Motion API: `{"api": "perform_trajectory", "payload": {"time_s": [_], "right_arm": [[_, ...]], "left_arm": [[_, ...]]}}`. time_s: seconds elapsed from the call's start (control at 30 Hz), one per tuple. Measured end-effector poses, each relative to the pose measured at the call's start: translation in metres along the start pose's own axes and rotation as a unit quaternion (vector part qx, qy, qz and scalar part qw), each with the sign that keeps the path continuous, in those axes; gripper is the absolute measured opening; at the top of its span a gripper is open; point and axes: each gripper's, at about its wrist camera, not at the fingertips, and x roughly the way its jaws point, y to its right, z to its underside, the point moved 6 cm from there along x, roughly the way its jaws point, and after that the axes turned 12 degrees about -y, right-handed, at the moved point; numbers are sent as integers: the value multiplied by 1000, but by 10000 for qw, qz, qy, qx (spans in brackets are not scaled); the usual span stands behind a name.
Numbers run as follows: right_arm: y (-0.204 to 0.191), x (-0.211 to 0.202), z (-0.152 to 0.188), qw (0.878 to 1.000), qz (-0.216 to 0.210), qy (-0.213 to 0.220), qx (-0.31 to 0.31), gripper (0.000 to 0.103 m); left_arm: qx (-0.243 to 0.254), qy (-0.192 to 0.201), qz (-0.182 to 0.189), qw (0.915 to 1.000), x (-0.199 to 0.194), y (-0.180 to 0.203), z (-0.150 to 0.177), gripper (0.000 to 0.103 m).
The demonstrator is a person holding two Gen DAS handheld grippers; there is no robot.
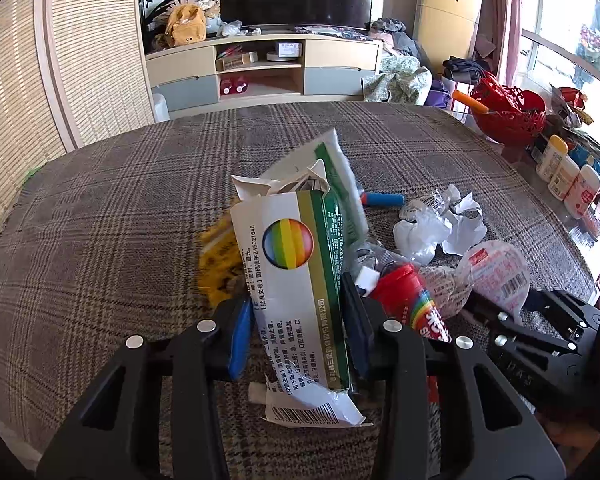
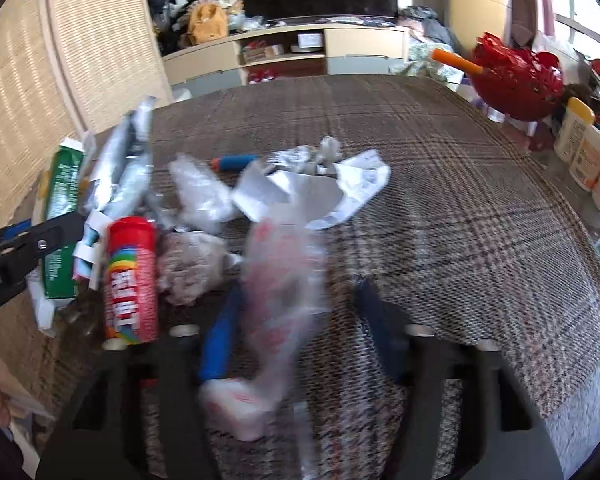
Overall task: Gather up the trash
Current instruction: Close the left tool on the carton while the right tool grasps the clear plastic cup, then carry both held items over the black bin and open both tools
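A white and green medicine box with a rainbow ball print stands tilted between the fingers of my left gripper, and both pads press its sides. The box also shows at the left of the right wrist view. A clear plastic wrapper with red print lies blurred between the fingers of my right gripper. Plaid cloth shows between the wrapper and the right pad. A red candy tube lies between the two grippers. Crumpled white paper and a blue pen lie beyond it.
The plaid tablecloth covers the table. A yellow wrapper lies behind the box. Silver foil packs and crumpled clear plastic lie left of the paper. A red basket and several bottles line the right edge.
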Motion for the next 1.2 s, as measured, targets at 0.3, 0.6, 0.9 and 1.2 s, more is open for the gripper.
{"api": "perform_trajectory", "payload": {"time_s": [0.3,0.6,0.9,1.2], "right_arm": [[-1,-36,0,9993,57,354,-60,15],[-8,-114,7,9966,113,810,-136,15],[-25,-157,63,9961,-101,758,-430,16],[-19,-142,132,9987,-186,205,-436,16]], "left_arm": [[-101,321,39,9994,-39,-11,-1,37],[-97,842,-29,9964,-119,-8,10,37],[-213,836,71,9962,-170,8,81,38],[-294,311,450,9981,-148,26,155,38]]}}
